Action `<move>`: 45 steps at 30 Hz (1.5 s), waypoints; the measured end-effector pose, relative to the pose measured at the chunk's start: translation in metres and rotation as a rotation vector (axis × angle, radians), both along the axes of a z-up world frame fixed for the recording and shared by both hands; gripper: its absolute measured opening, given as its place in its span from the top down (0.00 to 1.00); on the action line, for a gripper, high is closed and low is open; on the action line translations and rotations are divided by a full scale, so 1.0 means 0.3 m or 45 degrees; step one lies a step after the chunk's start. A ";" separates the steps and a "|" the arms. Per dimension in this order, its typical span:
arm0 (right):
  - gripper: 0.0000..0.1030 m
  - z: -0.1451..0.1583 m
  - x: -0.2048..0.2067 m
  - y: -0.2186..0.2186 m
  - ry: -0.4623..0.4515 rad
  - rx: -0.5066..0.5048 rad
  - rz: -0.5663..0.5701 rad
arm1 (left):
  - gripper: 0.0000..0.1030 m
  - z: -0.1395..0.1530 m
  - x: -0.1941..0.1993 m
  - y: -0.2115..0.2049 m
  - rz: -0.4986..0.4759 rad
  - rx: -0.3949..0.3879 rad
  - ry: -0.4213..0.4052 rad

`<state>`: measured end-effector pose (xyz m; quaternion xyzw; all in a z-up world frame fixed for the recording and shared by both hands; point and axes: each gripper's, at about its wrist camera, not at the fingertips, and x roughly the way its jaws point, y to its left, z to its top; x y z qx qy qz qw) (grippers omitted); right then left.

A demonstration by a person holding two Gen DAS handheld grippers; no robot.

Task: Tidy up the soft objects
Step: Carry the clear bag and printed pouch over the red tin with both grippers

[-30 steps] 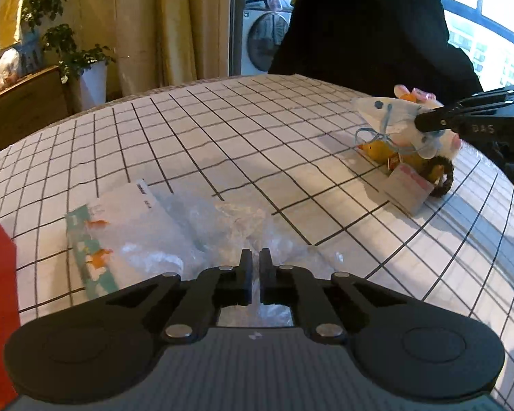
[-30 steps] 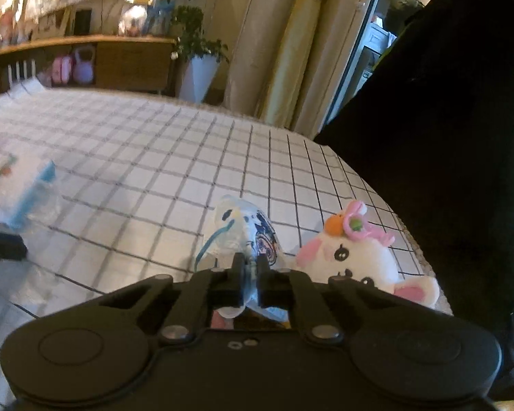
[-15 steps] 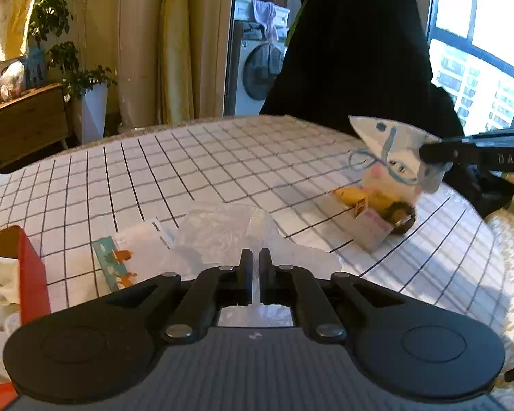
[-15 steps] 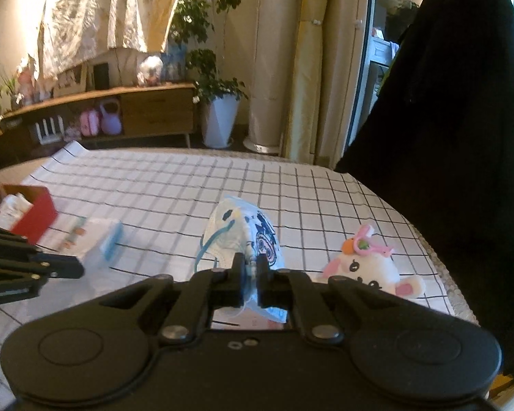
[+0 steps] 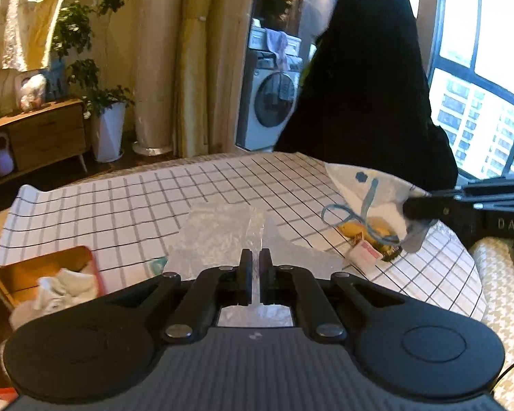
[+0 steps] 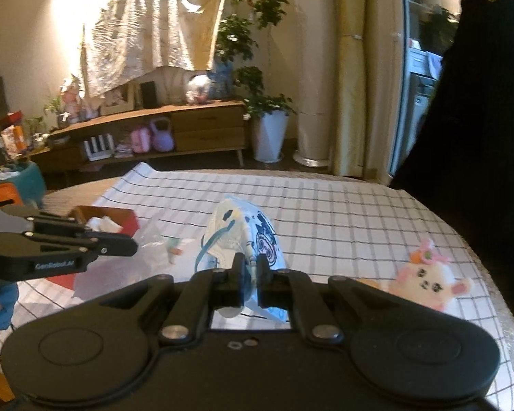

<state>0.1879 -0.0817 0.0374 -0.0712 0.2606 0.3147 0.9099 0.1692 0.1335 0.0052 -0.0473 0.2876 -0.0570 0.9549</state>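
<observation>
The face mask [image 6: 243, 236], white with cartoon print and blue ear loops, hangs above the desk [image 5: 126, 198], pinched in the narrow jaws of the right gripper [image 6: 247, 267]. Left of the mask, the left gripper [image 5: 253, 267] has its jaws closed on a clear plastic bag [image 5: 219, 233], lifted off the checked cloth. The step looks like bagging the mask. Next, the bag's mouth must be opened toward the mask. The plush toy [image 6: 428, 284] lies right of the mask, the red box [image 5: 41, 274] further left.
</observation>
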 end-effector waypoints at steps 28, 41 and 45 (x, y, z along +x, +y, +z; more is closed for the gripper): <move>0.94 -0.011 -0.017 0.672 0.135 0.083 0.255 | 0.97 -0.009 -0.084 0.642 0.424 -0.220 -0.014; 0.94 -0.216 0.023 0.862 0.270 -0.015 0.256 | 0.97 -0.188 -0.018 0.739 0.463 -0.266 0.087; 0.94 -0.263 0.029 0.897 0.285 -0.062 0.258 | 0.97 -0.240 -0.009 0.749 0.463 -0.253 0.132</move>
